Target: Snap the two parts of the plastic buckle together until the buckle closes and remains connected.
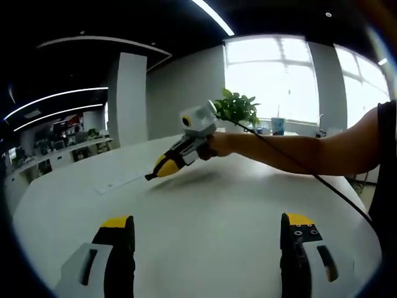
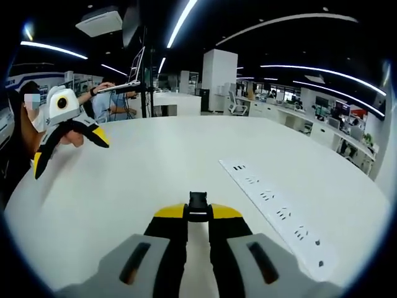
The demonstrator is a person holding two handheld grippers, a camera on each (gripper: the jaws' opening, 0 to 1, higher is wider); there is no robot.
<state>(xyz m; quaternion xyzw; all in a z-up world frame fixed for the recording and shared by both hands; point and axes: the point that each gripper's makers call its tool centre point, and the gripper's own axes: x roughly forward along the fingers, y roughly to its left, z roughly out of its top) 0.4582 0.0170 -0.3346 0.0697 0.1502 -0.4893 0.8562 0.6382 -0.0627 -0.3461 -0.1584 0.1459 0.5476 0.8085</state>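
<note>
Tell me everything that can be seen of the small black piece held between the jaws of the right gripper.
The buckle piece is small and black and looks like hard plastic. In the right gripper view it sits pinched between the yellow-tipped jaws of the right gripper, which are closed on it. Its upper end sticks out past the jaw tips; the rest is hidden between them, so its full shape cannot be told. It is held above the white table, and only the jaws touch it. The strip of sockets lies apart from it.
</note>
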